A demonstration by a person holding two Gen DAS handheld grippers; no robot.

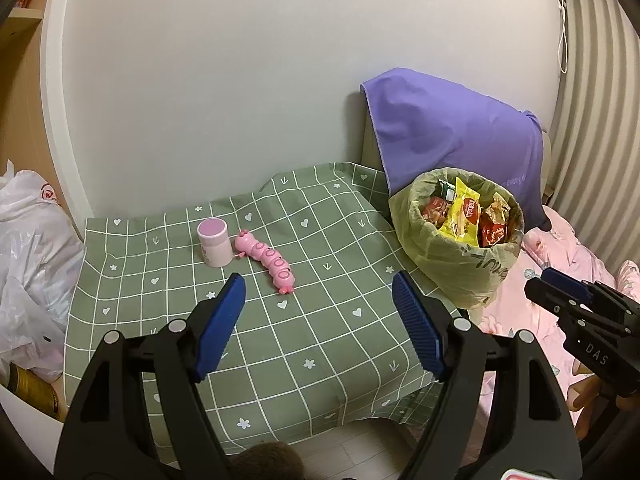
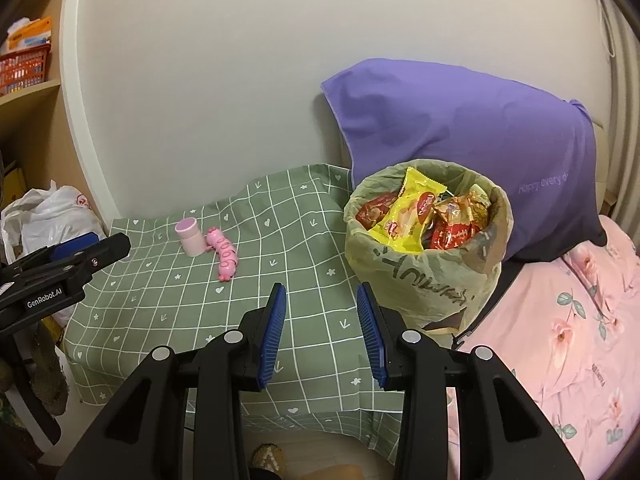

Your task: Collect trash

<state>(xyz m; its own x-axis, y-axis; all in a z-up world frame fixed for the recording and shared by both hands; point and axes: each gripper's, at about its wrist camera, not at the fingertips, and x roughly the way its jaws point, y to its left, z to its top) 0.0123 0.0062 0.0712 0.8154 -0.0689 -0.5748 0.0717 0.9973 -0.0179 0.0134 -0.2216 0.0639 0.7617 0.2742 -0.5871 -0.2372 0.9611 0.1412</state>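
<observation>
A trash bin lined with a green bag stands at the table's right edge, by the bed; it also shows in the right wrist view. It holds yellow and red snack wrappers. My left gripper is open and empty above the middle of the green checked tablecloth. My right gripper is open and empty, just left of the bin's base. It appears from the side in the left wrist view.
A pink-lidded jar and a pink caterpillar toy sit at the table's far left. A purple pillow leans on the wall behind the bin. A pink floral bedspread lies right. White plastic bags sit left.
</observation>
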